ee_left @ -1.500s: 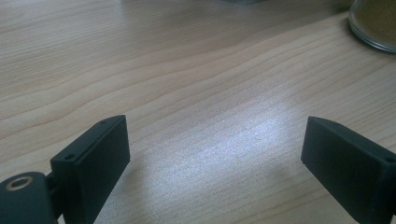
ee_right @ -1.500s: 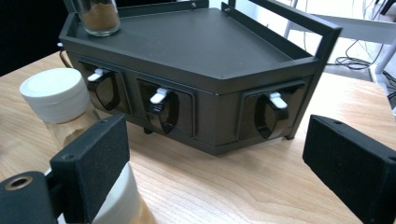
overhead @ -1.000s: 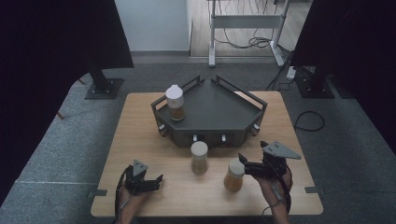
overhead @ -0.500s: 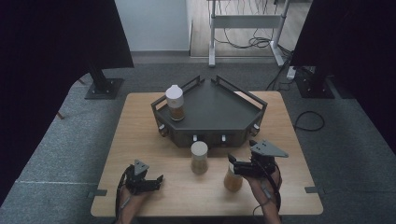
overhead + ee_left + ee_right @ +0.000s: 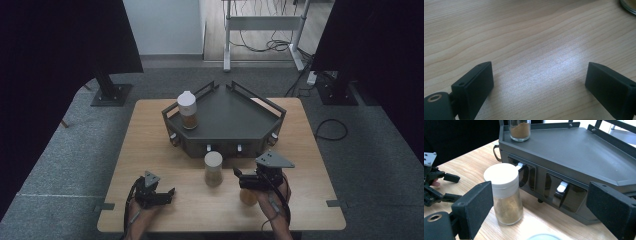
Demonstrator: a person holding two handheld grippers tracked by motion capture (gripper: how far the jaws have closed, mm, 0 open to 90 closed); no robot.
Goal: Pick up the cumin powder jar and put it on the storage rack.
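Three spice jars with white lids are in sight. One jar (image 5: pixel 187 110) (image 5: pixel 520 130) stands on the dark rack (image 5: pixel 235 115) (image 5: pixel 579 152) at its left corner. A second jar (image 5: pixel 213 168) (image 5: pixel 505 195) stands on the table before the rack's front, just ahead of my right gripper's left jaw. The third jar (image 5: pixel 246 197) sits beneath my right gripper (image 5: pixel 239 179) (image 5: pixel 541 195), its lid (image 5: pixel 544 237) peeking in below the jaws. That gripper is open and holds nothing. My left gripper (image 5: pixel 170 196) (image 5: pixel 539 75) rests open over bare wood at the front left.
The rack's front face carries two drawer-like windows with white handles (image 5: pixel 562 187). A jar's base (image 5: pixel 629 5) shows at the far corner of the left gripper view. The wooden table (image 5: pixel 150 140) ends close behind both hands; dark stands flank it on the floor.
My right gripper has slid left along the table's front, coming over the front right jar and nearer the middle jar. The left gripper has stayed put.
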